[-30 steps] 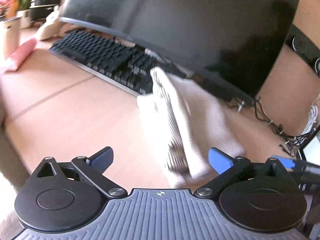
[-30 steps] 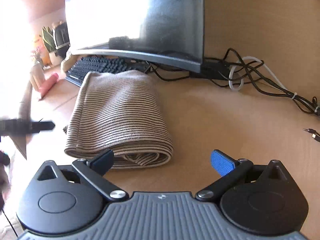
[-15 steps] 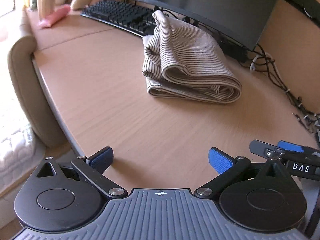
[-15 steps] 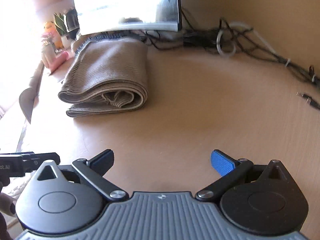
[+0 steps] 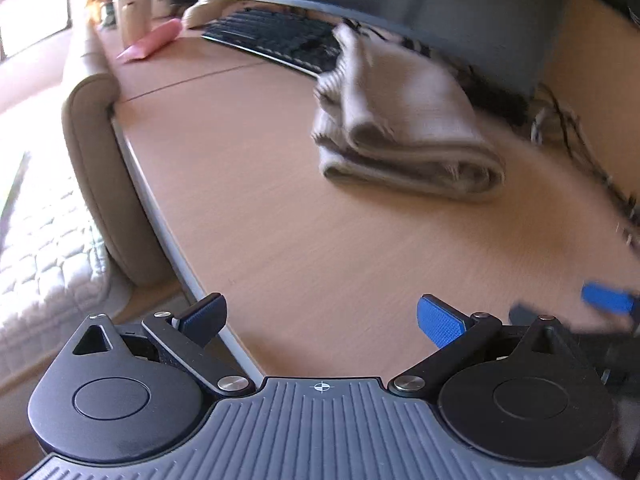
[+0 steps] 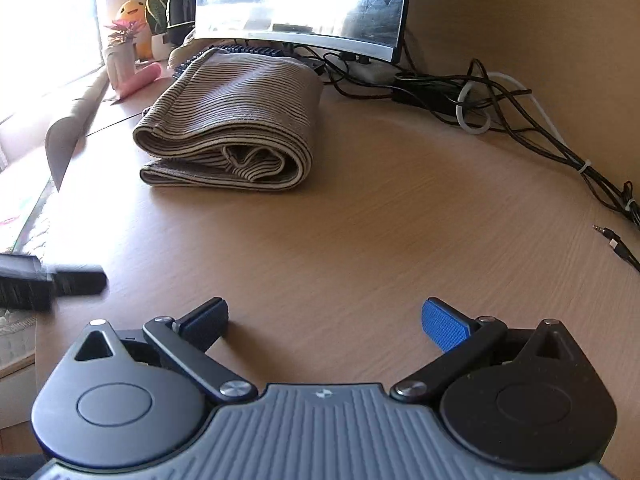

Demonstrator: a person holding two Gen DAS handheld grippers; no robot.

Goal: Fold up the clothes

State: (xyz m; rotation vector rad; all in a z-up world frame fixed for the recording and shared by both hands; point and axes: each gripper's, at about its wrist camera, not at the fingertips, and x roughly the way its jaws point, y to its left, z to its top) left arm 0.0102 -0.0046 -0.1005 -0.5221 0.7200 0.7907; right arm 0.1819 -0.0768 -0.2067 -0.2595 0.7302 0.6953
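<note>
A beige garment with thin dark stripes (image 6: 232, 120) lies folded in a thick bundle on the wooden desk (image 6: 360, 248), in front of the monitor. It also shows, blurred, in the left wrist view (image 5: 404, 128). My left gripper (image 5: 320, 316) is open and empty, low over the desk's front edge, well back from the garment. My right gripper (image 6: 324, 320) is open and empty, also well back from it. The right gripper's blue fingertip (image 5: 608, 300) shows at the right edge of the left wrist view.
A curved monitor (image 6: 304, 0) and a black keyboard (image 5: 276, 40) stand behind the garment. Tangled cables (image 6: 480, 96) run along the right back. A pink tube (image 5: 152, 38), pots and plants (image 6: 128, 44) sit at the far left. A padded armrest (image 5: 92, 140) borders the desk's left edge.
Both grippers have pulled back from the folded garment toward the desk's front edge, open and empty throughout. The garment has stayed in place.
</note>
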